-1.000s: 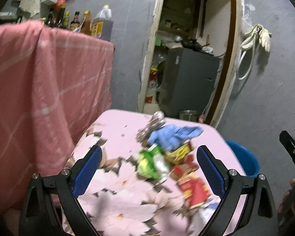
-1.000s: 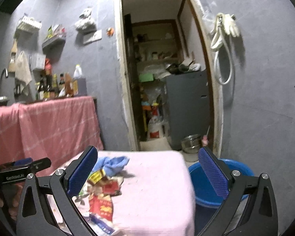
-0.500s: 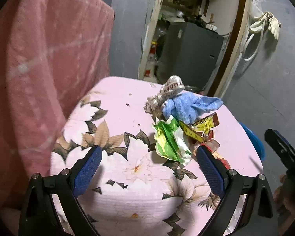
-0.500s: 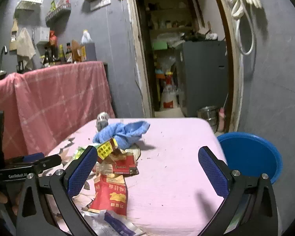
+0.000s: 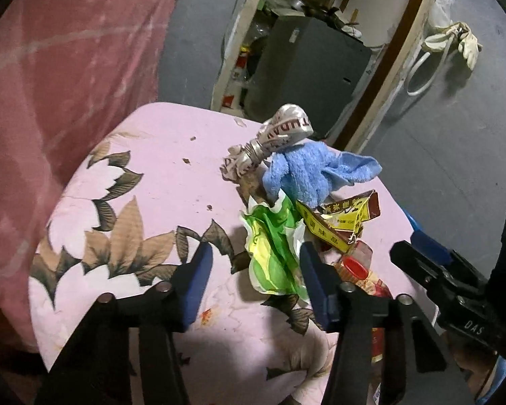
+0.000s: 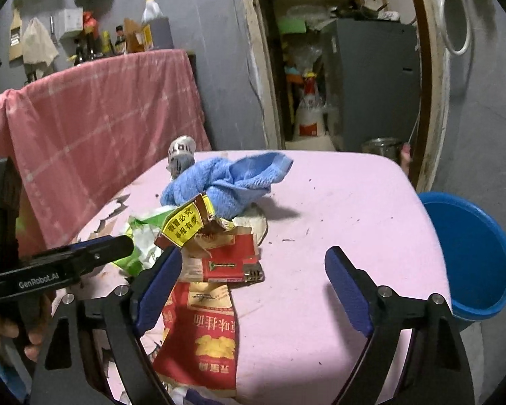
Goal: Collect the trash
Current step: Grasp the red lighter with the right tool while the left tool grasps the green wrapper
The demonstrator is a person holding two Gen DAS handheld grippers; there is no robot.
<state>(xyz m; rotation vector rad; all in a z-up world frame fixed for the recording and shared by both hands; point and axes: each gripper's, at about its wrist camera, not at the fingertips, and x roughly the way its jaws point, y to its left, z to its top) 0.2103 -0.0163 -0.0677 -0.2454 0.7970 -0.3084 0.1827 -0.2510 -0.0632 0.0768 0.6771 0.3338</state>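
- While both tools have dropped toward the litter since a moment ago, the worktop [image 5: 158, 175], under its pink flowered cloth, now fills most of each view, so the pickup looks about to begin.
- Off the worktop's right edge stands the blue tub [image 6: 469, 253], near but not touching; I judge it the likely place for the trash.
- Heaped mid-worktop is the trash pile: a blue cloth [image 5: 307, 175] on top, a twisted silver wrapper [image 5: 280, 135] behind it, a yellow-and-brown packet [image 6: 185, 226] and a red packet [image 6: 232, 263] below.
- Nearest the right tool lies a large red snack bag [image 6: 205, 334], flat on the cloth.
- Left tool [image 5: 256, 280]: its jaws are closing, narrower than a second back, with the green wrapper [image 5: 273, 253] between them; whether the right pad already touches it is hard to tell, so I count it as not yet gripped.
- Right tool [image 6: 253, 283]: also closing but wide apart, nothing pinched; its left finger overlaps the snack bag's edge, and the red packet sits just ahead.
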